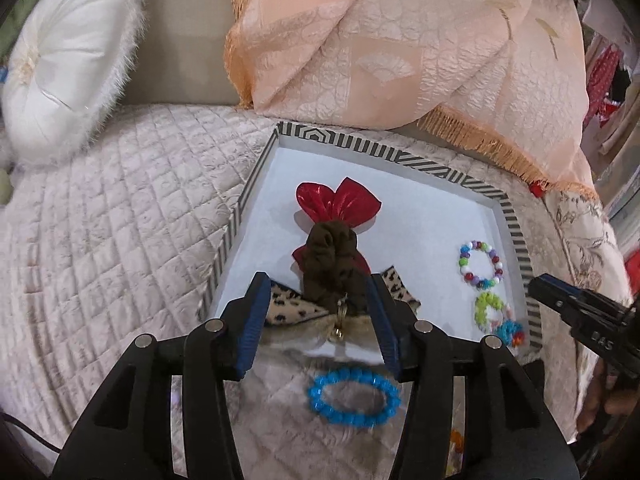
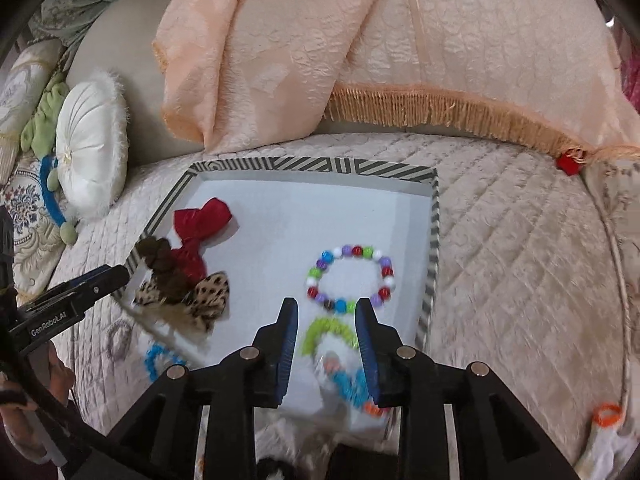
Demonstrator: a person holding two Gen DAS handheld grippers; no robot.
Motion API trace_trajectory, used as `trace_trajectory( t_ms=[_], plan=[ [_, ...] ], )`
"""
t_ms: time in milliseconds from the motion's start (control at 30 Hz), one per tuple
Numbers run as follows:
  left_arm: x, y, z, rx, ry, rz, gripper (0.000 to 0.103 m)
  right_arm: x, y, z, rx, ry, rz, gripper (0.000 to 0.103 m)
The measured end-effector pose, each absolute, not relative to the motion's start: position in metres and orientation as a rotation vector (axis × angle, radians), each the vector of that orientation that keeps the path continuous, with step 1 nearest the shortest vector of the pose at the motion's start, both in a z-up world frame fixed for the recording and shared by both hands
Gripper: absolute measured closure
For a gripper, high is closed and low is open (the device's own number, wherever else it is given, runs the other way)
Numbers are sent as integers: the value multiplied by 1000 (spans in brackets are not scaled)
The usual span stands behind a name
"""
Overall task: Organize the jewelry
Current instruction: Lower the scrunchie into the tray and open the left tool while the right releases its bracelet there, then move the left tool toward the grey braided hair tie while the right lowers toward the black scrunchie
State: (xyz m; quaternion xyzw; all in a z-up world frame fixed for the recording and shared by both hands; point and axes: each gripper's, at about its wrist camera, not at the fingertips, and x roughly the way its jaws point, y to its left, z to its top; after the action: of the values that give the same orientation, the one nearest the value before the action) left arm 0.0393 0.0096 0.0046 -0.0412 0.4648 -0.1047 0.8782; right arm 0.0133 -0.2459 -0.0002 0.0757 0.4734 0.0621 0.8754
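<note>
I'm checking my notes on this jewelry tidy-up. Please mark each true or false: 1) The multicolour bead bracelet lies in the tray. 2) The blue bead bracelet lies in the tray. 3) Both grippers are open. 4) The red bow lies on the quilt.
1) True: the multicolour bead bracelet lies in the tray.
2) False: the blue bead bracelet lies outside it, on the quilt.
3) True: left gripper and right gripper stand open.
4) False: the red bow lies in the tray.

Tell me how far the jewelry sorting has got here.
Partly done. In the tray: red bow, leopard bow, multicolor bracelet, green bracelet. Left gripper is open around the brown scrunchie; right gripper is empty. The blue bracelet still lies outside.
</note>
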Motion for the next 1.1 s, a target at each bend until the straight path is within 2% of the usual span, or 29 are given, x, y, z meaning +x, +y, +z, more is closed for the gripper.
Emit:
trace_trajectory(
  t_ms=[267,733,900,1100],
  plan=[
    [-3,9,28,-81,909,-223,54,-36,-233,24,149,961,138,74],
    [-60,4,47,-27,847,-221,54,-104,-222,44,132,928,140,64],
    [-70,6,53,-29,832,-218,54,-120,-216,54,127,909,160,57],
    [-81,7,58,-28,817,-215,54,-134,-208,64,128,879,167,55]
  ],
)
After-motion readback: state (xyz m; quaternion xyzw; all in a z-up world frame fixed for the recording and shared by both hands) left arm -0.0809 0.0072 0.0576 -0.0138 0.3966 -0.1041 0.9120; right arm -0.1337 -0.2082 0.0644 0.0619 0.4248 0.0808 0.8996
